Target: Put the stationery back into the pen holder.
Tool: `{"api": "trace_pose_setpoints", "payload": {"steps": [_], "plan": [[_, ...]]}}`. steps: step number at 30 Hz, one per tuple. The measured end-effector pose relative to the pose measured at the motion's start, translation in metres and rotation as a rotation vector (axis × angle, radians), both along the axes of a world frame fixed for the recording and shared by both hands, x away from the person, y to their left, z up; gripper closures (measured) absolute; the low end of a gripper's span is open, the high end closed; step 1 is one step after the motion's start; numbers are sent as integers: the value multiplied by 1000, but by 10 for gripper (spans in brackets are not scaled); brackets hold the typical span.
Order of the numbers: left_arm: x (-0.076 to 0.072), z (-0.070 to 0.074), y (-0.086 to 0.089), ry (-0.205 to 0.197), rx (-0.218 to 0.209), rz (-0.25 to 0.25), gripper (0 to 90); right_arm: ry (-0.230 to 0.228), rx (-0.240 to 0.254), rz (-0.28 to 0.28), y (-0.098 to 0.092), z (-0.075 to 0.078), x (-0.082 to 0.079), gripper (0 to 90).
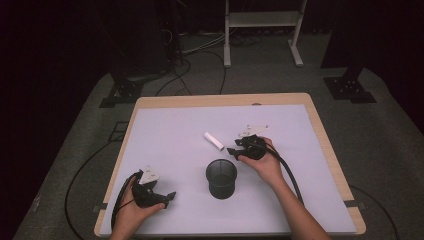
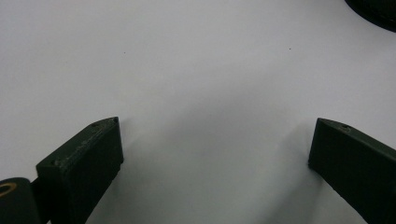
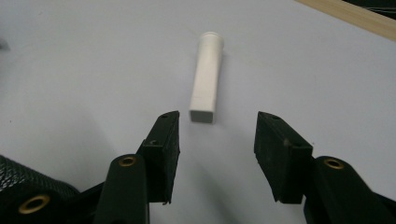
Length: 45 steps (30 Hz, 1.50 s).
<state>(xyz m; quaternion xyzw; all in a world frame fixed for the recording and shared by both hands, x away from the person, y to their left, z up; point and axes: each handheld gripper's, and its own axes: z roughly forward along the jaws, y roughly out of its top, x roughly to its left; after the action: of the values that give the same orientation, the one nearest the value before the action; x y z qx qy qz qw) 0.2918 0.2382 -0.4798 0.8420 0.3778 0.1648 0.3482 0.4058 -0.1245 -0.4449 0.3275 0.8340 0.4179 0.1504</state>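
White tube: lay flat mid-bench, long axis slanted from far-left to near-right corner, square end toward right claw. Claw apart, unclamped; left claw apart, empty.

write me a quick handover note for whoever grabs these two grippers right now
Right gripper: jaws open, nothing between them, lined up just short of the near end of the small white plastic tube lying flat on the white table mat.
Left gripper: open, empty, resting low over bare mat.
Black mesh cup: upright, between the two hands, nothing visible inside.
Done: approach to the tube.
Left: probably close on the tube, lift it and drop it in the cup.
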Motion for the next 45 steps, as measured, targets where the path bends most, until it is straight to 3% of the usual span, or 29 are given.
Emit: {"api": "trace_pose_setpoints", "payload": {"steps": [26, 45], "plan": [[0, 0, 0, 1, -1, 0, 22, 31, 15, 10, 32, -23, 27, 564], [0, 0, 0, 2, -1, 0, 22, 31, -19, 18, 46, -34, 35, 635]]}}
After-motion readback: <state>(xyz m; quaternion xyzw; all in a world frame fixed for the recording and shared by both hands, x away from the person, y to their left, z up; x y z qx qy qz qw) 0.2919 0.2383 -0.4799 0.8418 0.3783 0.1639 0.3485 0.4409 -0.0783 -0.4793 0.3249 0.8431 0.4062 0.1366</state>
